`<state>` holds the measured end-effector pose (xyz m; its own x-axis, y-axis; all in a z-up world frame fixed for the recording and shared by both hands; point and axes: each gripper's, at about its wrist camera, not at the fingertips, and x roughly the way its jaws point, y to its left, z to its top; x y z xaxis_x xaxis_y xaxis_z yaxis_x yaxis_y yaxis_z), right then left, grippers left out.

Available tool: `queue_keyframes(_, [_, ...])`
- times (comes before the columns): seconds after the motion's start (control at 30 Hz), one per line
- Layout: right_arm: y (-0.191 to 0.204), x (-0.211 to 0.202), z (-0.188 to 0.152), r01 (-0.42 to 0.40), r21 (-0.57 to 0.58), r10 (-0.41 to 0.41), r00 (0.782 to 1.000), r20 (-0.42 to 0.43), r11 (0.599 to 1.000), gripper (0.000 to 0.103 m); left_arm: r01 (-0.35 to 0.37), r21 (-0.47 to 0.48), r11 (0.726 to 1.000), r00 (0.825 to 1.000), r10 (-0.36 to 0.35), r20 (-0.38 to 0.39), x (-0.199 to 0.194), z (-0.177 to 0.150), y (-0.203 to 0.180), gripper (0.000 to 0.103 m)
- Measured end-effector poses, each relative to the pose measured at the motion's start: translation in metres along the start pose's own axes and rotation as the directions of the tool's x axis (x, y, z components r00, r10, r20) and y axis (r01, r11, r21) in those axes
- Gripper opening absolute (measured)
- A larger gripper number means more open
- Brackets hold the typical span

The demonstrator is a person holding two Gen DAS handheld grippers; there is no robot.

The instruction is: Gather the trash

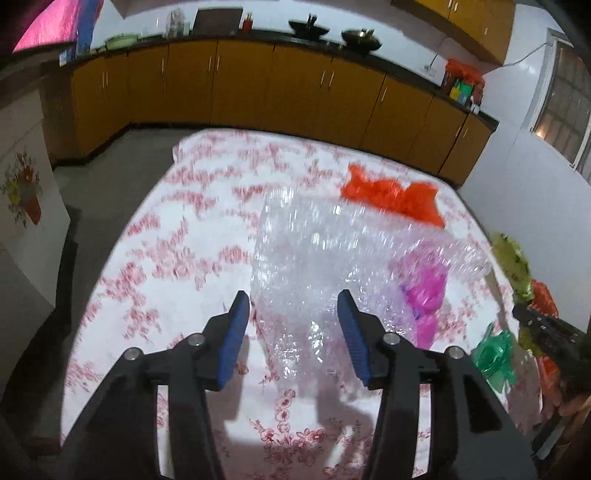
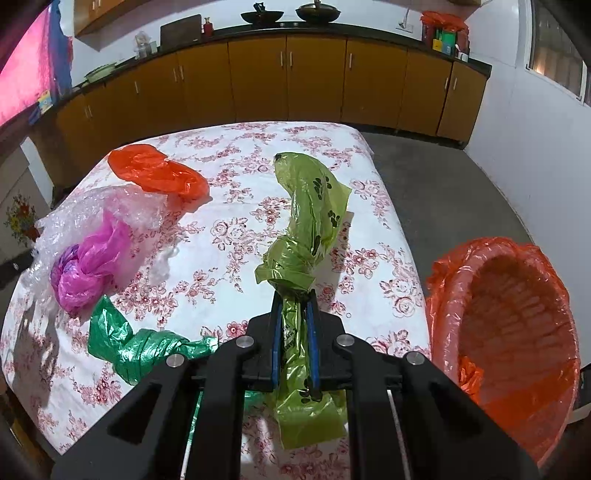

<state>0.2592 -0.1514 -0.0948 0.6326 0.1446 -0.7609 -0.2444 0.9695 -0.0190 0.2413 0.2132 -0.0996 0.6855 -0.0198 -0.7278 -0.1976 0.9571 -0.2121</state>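
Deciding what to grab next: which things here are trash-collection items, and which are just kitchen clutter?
Job:
light green bag, in right gripper
bubble wrap, ahead of open left gripper
orange bag
pink bag
dark green bag
orange-lined bin

Lying about:
woks
cabinets

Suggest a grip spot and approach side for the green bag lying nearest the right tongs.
Take the green bag at its twisted neck, probably. There it narrows to a rope, thin enough for the pads, while the far end fans out flat on the tablecloth. Come from above, pads astride the twist. The right tongs hold the lime bag, so the open left tongs are free.
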Motion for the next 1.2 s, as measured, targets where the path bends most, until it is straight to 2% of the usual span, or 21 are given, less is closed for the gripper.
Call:
queue_keyframes(0.07, [-0.001, -0.001, -0.001, 0.003, 0.000, -0.003, 1.000, 0.001, 1.000, 0.012, 0.009, -0.025, 1.000, 1.000, -0.009, 0.011, -0.002, -0.001, 0.002, 0.050])
queue_keyframes(0.13, [-0.002, -0.001, -0.001, 0.005, 0.000, -0.005, 1.000, 0.001, 1.000, 0.012, 0.017, -0.025, 1.000, 0.998, -0.015, 0.059, -0.012, 0.000, 0.001, 0.050])
queue_keyframes(0.33, [-0.005, -0.003, -0.002, 0.008, 0.006, -0.008, 1.000, 0.006, 1.000, 0.013, 0.011, 0.023, 1.000, 0.985, -0.015, 0.172, -0.042, 0.014, -0.015, 0.051])
queue_keyframes(0.43, [-0.006, -0.004, -0.003, 0.009, 0.007, -0.009, 1.000, 0.007, 1.000, 0.013, 0.021, 0.057, 0.998, 0.980, -0.032, 0.194, -0.048, 0.020, -0.030, 0.053])
queue_keyframes(0.7, [-0.014, -0.008, -0.006, 0.008, 0.018, -0.008, 1.000, 0.013, 1.000, 0.012, 0.101, 0.130, 0.986, 0.982, -0.119, 0.143, -0.030, 0.023, -0.088, 0.060])
queue_keyframes(0.87, [-0.018, -0.011, -0.007, 0.004, 0.023, -0.005, 1.000, 0.014, 1.000, 0.012, 0.092, 0.129, 0.987, 0.991, -0.104, 0.084, 0.001, 0.027, -0.111, 0.068])
queue_keyframes(1.0, [-0.020, -0.010, -0.008, 0.000, 0.028, 0.000, 1.000, 0.013, 1.000, 0.013, 0.039, 0.125, 0.991, 0.999, -0.042, 0.020, 0.029, 0.027, -0.116, 0.068])
queue_keyframes(1.03, [-0.021, -0.010, -0.008, -0.001, 0.029, 0.001, 1.000, 0.013, 1.000, 0.013, 0.034, 0.124, 0.992, 0.999, -0.036, 0.012, 0.033, 0.026, -0.117, 0.064])
queue_keyframes(1.07, [-0.021, -0.009, -0.009, -0.002, 0.031, 0.001, 1.000, 0.012, 1.000, 0.012, 0.031, 0.121, 0.992, 1.000, -0.031, 0.002, 0.036, 0.025, -0.116, 0.053])
queue_keyframes(1.1, [-0.022, -0.008, -0.009, -0.002, 0.032, 0.001, 1.000, 0.011, 0.999, 0.012, 0.032, 0.118, 0.992, 0.999, -0.031, -0.008, 0.039, 0.023, -0.114, 0.046])
queue_keyframes(1.17, [-0.024, -0.007, -0.010, -0.002, 0.035, 0.001, 1.000, 0.009, 0.999, 0.013, 0.049, 0.115, 0.992, 0.999, -0.047, -0.028, 0.044, 0.021, -0.112, 0.018])
queue_keyframes(1.2, [-0.024, -0.007, -0.010, -0.002, 0.037, 0.001, 1.000, 0.008, 0.999, 0.013, 0.056, 0.119, 0.991, 0.998, -0.053, -0.030, 0.045, 0.020, -0.112, 0.013])
